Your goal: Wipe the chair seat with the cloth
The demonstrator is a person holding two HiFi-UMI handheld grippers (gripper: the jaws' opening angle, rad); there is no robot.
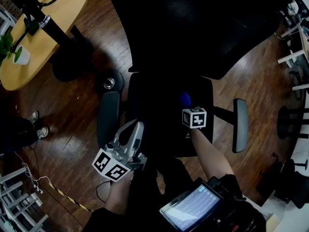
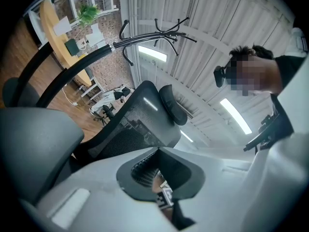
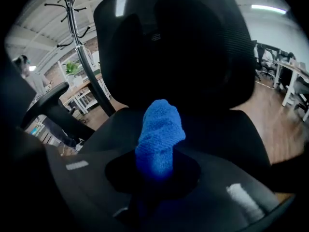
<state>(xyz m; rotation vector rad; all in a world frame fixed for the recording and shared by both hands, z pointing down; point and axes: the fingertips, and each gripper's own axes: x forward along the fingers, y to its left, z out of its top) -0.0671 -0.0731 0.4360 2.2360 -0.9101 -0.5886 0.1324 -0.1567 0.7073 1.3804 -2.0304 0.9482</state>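
The right gripper (image 1: pixel 188 108) is clamped on a bunched blue cloth (image 1: pixel 185 99) and hangs over the right half of the black chair seat (image 1: pixel 154 105), nearer the rear edge than the front. The placement suits a first wiping pass from the back of the seat. The head view does not resolve whether cloth and seat touch. The right gripper view shows what the head view cannot: the cloth (image 3: pixel 159 129) stands out of the closed jaws as a thick roll and points at the backrest (image 3: pixel 183 42), with the seat (image 3: pixel 227 129) below it. The left gripper (image 1: pixel 136 127) is parked off the seat's front-left corner, beside the grey left armrest (image 1: pixel 108 117), probably to leave the wiping path free. Its own view, tilted upward, shows the jaw tips together on nothing, with the mesh backrest (image 2: pixel 130 120) and headrest (image 2: pixel 173 105) beyond.
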